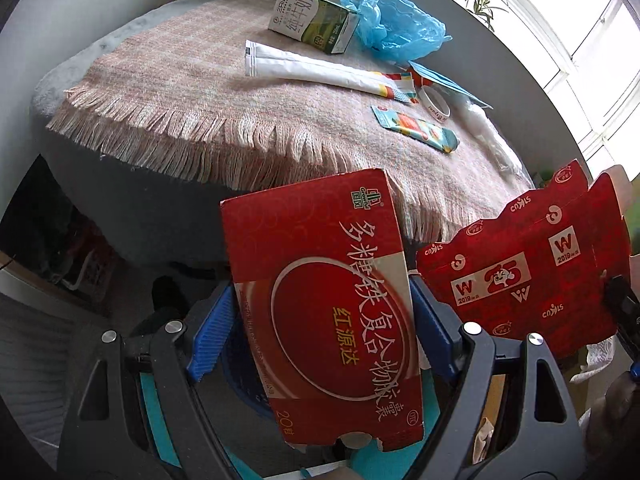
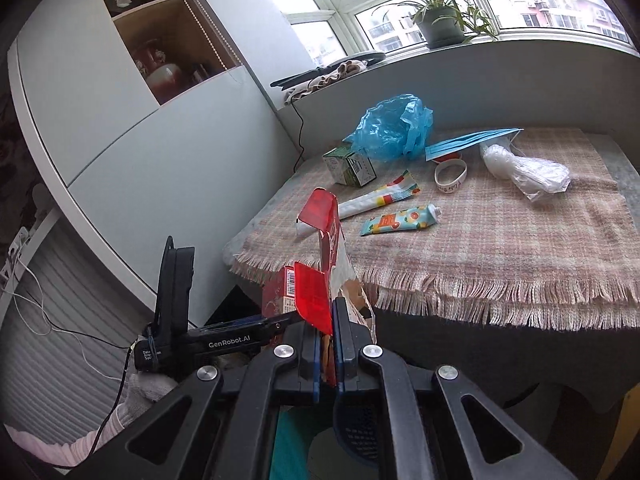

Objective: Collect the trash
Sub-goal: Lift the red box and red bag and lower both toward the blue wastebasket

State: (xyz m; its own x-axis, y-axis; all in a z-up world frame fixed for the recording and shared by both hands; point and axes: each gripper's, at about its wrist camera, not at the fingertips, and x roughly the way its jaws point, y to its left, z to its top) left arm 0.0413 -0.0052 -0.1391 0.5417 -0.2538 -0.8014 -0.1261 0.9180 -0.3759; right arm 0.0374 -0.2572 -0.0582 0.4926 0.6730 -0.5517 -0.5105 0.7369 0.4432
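My left gripper (image 1: 322, 320) is shut on a red medicine box (image 1: 324, 300), held in front of the table edge. My right gripper (image 2: 327, 328) is shut on a flattened red carton (image 2: 324, 248), seen edge-on; it also shows in the left wrist view (image 1: 532, 264) at the right. The left gripper and its box (image 2: 280, 292) show at lower left in the right wrist view. On the pink woven cloth (image 2: 500, 248) lie a green milk carton (image 2: 350, 166), a blue plastic bag (image 2: 390, 128), two tubes (image 2: 400, 220), a white wristband (image 2: 450, 174), a blue face mask (image 2: 472, 142) and a clear plastic wrap (image 2: 524, 170).
A blue mesh bin (image 2: 356, 428) sits below the grippers. A white cabinet with open shelves (image 2: 160, 40) stands to the left. A potted plant (image 2: 442, 20) stands on the window sill behind the table. Cables run along the floor at left.
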